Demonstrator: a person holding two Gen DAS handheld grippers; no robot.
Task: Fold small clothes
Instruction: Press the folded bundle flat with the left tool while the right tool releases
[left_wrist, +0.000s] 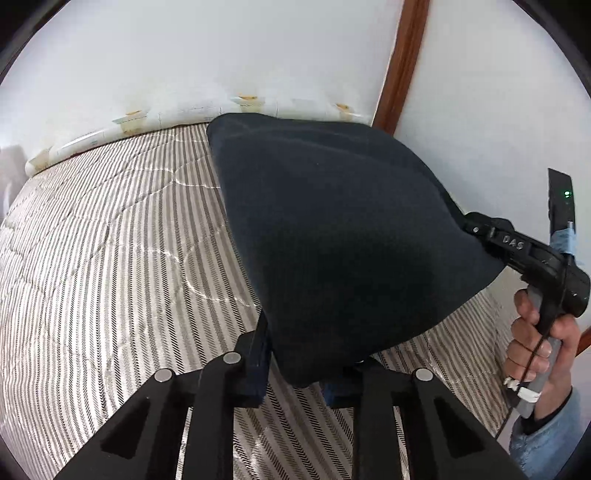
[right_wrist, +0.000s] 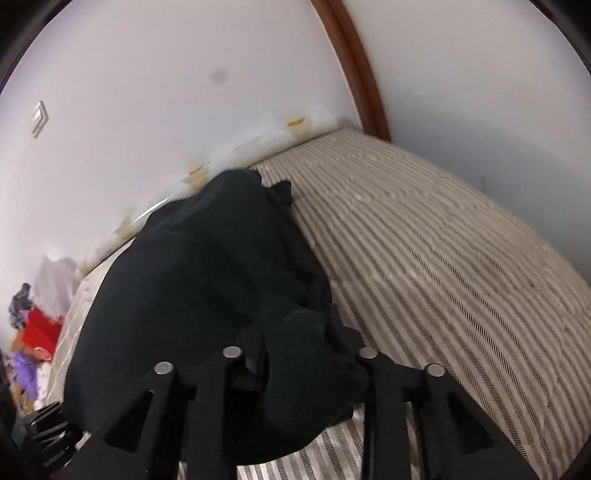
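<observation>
I'm working over a bed with a grey-and-white striped quilted cover (left_wrist: 110, 258), its far edge against a white wall. The dark garment (right_wrist: 192, 280) drapes down onto it. At the far left, a heap of coloured clothes (right_wrist: 33, 332) lies.

I see a grey-and-cream striped quilted mattress (left_wrist: 110, 258) against a plain white wall (left_wrist: 184, 55), with a brown wooden door frame (left_wrist: 402, 62) at far right.

hidden: dark garment (left_wrist: 343, 236) drapes over the left gripper (left_wrist: 295, 384) fingertips, same at the right gripper (right_wrist: 306, 373) | cut off: person's hand (left_wrist: 535, 347) right of the tongs | blurred: colourful pile (right_wrist: 33, 332) far left
</observation>
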